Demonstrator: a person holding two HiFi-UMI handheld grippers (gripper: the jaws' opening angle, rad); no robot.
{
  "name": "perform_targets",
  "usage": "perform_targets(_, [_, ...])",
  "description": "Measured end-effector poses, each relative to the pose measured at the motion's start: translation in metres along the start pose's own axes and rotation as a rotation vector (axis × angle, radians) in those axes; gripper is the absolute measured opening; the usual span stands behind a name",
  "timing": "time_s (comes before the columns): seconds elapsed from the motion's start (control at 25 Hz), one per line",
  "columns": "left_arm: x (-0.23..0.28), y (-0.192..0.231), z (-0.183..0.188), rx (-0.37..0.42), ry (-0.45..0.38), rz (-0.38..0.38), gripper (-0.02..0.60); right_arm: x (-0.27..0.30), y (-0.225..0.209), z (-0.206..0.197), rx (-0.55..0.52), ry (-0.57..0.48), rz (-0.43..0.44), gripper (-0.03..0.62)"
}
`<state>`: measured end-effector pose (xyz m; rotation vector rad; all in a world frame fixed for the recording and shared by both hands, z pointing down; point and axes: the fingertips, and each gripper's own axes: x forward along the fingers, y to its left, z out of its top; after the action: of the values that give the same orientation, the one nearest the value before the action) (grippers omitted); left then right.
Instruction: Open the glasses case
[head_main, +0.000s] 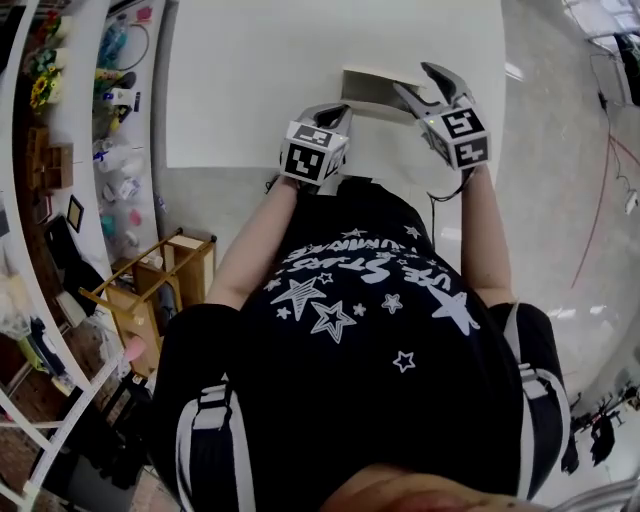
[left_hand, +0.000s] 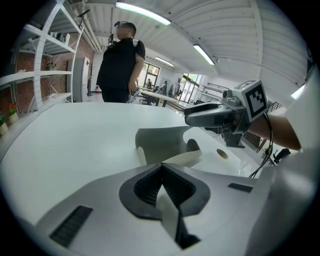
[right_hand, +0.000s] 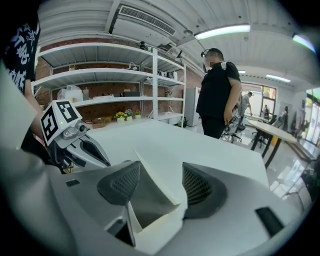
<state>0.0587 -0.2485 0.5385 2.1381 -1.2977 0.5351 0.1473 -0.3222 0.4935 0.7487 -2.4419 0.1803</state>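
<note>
1. The glasses case, a pale grey folding type, lies on the white table near its front edge. It sits straight ahead of you, between your two grippers.
2. Your left gripper has its jaws closed. Their ribbed dark pads meet at the tips, with a thin white flap of the case pinched between them. Beyond the tips the case body stands partly unfolded, and one curved panel rests on the table.
3. Your right gripper has its jaws spread wide, one on each side of the case. The case fills the gap between the mesh-textured pads, touching both, and one flat panel rises at a slant from the left pad.
4. In the head view the two grippers reach the case from opposite ends, the left at its near-left corner and the right at its right end. Their marker cubes face upward.
5. A bystander in black stands at the far side of the table. White shelving lines the brick wall behind.
</note>
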Motion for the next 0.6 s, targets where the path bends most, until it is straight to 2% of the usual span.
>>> perform_targets(0.2, [-0.038,0.033,0.003,-0.015,-0.033,-0.037,0.012,0.004,0.032,0.018,0.028,-0.014,-0.06,0.275])
perform_targets(0.44, [-0.074,0.076,0.006,0.013,-0.054,-0.073,0.012,0.015,0.068,0.031,0.15,-0.014,-0.113,0.272])
perform_targets(0.6, [-0.099,0.103,0.004,0.009,-0.071,-0.102,0.012,0.023,0.097,0.041,0.183,-0.022,-0.154,0.244])
